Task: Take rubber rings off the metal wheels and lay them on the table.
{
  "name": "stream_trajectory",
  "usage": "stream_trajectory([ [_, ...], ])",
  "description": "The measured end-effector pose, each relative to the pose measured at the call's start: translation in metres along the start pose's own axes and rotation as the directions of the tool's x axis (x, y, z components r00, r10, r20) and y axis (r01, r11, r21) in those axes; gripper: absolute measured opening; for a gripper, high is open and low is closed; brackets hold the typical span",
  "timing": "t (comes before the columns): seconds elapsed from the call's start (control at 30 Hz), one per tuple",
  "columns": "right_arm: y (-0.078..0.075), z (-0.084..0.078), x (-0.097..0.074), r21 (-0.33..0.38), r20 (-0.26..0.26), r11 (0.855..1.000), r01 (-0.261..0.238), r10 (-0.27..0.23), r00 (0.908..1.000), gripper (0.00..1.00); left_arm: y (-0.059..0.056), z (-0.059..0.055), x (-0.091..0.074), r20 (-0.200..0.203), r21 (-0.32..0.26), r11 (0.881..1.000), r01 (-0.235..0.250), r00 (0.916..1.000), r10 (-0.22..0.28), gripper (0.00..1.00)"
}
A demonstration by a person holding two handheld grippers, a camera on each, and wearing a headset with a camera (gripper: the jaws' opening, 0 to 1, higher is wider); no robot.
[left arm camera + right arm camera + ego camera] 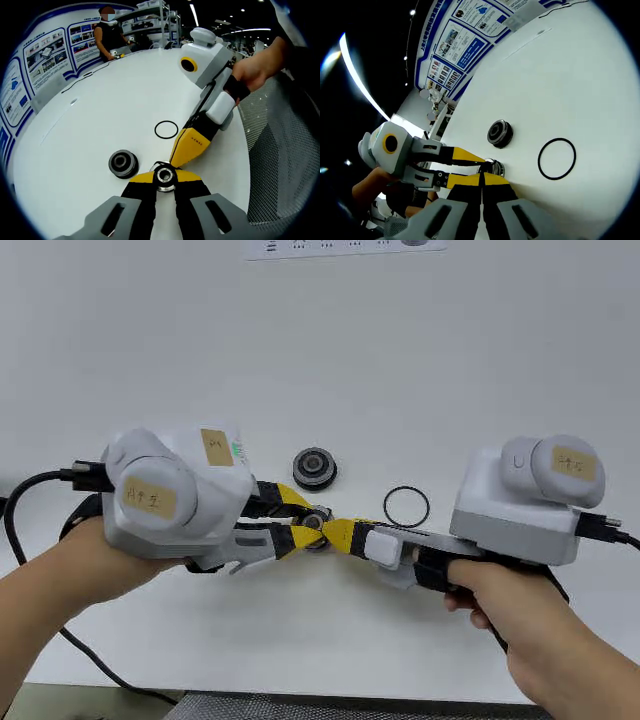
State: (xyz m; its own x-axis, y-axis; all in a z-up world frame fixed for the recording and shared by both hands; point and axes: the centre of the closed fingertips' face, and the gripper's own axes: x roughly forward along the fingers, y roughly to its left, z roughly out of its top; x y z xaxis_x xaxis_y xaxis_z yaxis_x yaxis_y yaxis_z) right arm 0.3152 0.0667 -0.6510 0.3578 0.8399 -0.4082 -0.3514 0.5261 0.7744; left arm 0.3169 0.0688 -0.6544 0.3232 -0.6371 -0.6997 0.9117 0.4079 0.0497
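left claw (165, 176) grips wheel (165, 175), right claw (482, 176) closed against it, second wheel (315, 467) far, ring (386, 506) right, left gripper view: distant person (107, 30)

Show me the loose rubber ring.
Head view: the loose rubber ring lies flat on the table, right of the black wheel, just beyond the right gripper.

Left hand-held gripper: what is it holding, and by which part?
The left hand-held gripper clamps a small metal wheel by its rim, between its yellow jaw tips. The right hand-held gripper, shut, touches the wheel's edge.
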Motion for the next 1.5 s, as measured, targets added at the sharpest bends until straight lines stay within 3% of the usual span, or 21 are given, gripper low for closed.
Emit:
stream_trajectory([
  [0.7,0.0094,-0.0010,-0.0046,-0.018,-0.006,0.999,-0.047,0.046,0.9989,0.00,0.0000,0.0004,0.0003,0.000,0.004,1.000,0.002,1.0000,-0.002,0.13],
  [0.9,0.0080,-0.0001,-0.0055,0.006,0.009,0.999,-0.044,0.044,0.9990,0.01,0.0005,0.0001,0.0003,0.000,0.005,1.000,-0.002,1.0000,0.002,0.13],
  [1.03,0.0024,-0.0002,-0.0026,0.053,0.017,0.999,-0.011,0.010,0.9998,0.01,0.0007,-0.0002,0.0002,0.004,-0.002,1.000,-0.012,0.9999,0.012,0.13],
  [1.33,0.0026,-0.0005,-0.0012,0.058,0.015,0.998,-0.006,0.005,0.9999,0.01,0.0010,-0.0005,0.0002,0.003,0.026,0.999,-0.024,0.9997,0.024,0.14],
  [1.5,0.0028,-0.0004,0.0005,0.070,0.018,0.998,-0.004,0.003,0.9998,0.01,0.0018,0.0003,-0.0001,0.008,0.007,1.000,-0.029,0.9995,0.029,0.14],
])
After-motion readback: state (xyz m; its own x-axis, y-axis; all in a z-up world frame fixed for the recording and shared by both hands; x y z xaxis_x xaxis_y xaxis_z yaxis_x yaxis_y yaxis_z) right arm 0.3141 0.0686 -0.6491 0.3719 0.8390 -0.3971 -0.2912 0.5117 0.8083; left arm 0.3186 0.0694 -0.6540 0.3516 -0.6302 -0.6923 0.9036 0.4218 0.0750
